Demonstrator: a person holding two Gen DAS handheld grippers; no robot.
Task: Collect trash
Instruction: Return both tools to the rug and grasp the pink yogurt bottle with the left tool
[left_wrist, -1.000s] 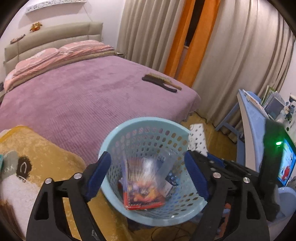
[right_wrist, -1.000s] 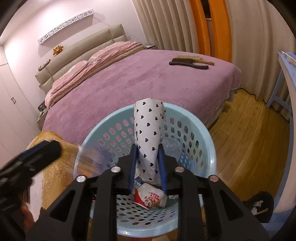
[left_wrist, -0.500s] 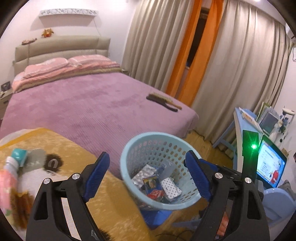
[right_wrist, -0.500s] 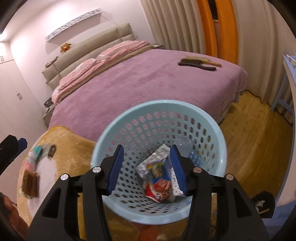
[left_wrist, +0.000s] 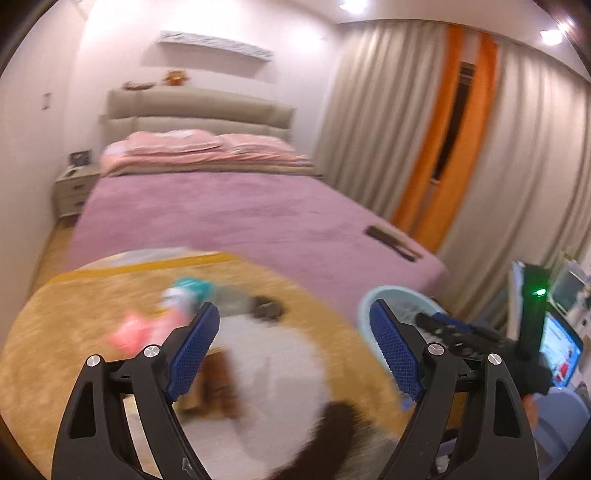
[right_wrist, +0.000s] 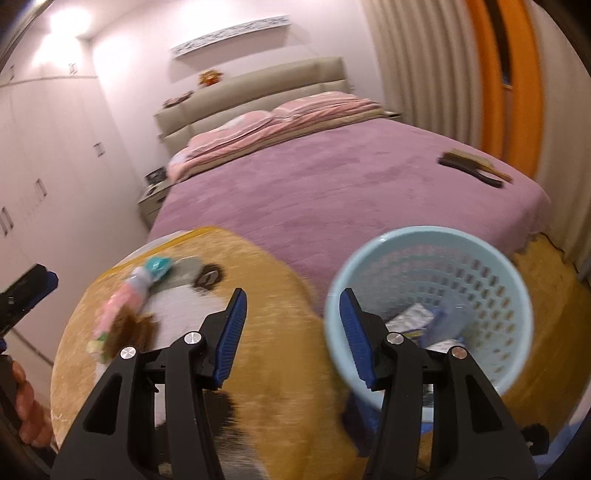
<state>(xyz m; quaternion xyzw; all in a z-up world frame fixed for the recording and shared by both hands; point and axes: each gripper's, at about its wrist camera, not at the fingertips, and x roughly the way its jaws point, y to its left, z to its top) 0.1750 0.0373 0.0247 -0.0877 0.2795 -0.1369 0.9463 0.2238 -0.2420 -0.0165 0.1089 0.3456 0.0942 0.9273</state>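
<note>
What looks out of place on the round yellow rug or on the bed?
A pink bottle with a teal cap lies on its side on the round yellow rug, beside a brown wrapper. A brush lies on the purple bedspread. The blue basket stands upright.

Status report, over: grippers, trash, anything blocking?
Left gripper and right gripper open, empty. Basket holds wrappers; pink bottle lies on yellow rug. Nothing in the way.

Basket (right_wrist: 480, 266) stands just right of the cushion (right_wrist: 280, 295); litter (right_wrist: 129, 299) crowds its left side
</note>
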